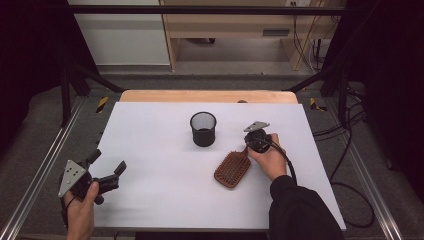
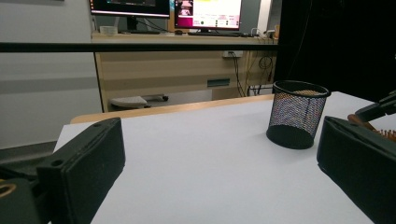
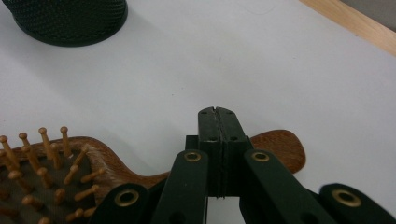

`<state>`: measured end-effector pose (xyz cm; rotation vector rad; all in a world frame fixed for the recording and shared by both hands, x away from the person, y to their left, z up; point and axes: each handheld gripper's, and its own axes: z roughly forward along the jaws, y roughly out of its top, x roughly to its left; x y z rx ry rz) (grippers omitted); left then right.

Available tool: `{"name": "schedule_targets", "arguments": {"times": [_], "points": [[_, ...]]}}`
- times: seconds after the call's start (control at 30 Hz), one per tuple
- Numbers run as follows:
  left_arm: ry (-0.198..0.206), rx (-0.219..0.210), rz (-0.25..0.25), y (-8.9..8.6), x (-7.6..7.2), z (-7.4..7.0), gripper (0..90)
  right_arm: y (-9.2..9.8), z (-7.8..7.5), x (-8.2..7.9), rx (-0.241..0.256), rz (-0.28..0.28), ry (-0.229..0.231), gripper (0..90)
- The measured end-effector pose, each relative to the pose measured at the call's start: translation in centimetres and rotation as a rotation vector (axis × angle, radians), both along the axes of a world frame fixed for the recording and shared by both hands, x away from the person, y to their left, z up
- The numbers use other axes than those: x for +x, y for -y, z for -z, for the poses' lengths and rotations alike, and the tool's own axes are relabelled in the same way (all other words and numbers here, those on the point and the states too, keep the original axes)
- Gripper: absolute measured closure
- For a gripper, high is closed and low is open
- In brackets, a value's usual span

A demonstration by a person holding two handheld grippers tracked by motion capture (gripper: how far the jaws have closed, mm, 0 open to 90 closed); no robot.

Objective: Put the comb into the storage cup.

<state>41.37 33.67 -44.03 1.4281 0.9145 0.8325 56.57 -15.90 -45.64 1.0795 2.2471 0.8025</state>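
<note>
From above, the wooden hairbrush (image 1: 232, 168) lies diagonally right of centre, handle toward the far right under the right gripper (image 1: 254, 141). Left gripper (image 1: 107, 172) hovers spread at the left edge. Right gripper view: jaws pressed together over the handle (image 3: 280, 147).

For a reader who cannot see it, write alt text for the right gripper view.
The right gripper's black jaws, pressed together, sit over the handle of a brown wooden paddle hairbrush lying bristles-up on a white table. A black mesh cup stands beyond.
</note>
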Motion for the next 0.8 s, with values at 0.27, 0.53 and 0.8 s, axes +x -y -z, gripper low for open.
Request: {"name": "schedule_targets", "arguments": {"times": [0.27, 0.53, 0.8], "points": [[-0.001, 0.0, -0.003, -0.1, 0.0, 0.0, 1.4, -0.6, 0.6, 0.6, -0.042, -0.013, -0.029, 90.0], [-0.003, 0.002, 0.0, 0.0, 0.0, 0.0, 1.4, 0.4, 0.9, 0.3, -0.106, -0.024, -0.084, 90.0], [-0.003, 0.001, -0.004, -0.1, 0.0, 0.0, 1.4, 1.6, 0.4, -1.0, -0.116, -0.03, -0.108, 90.0]]}}
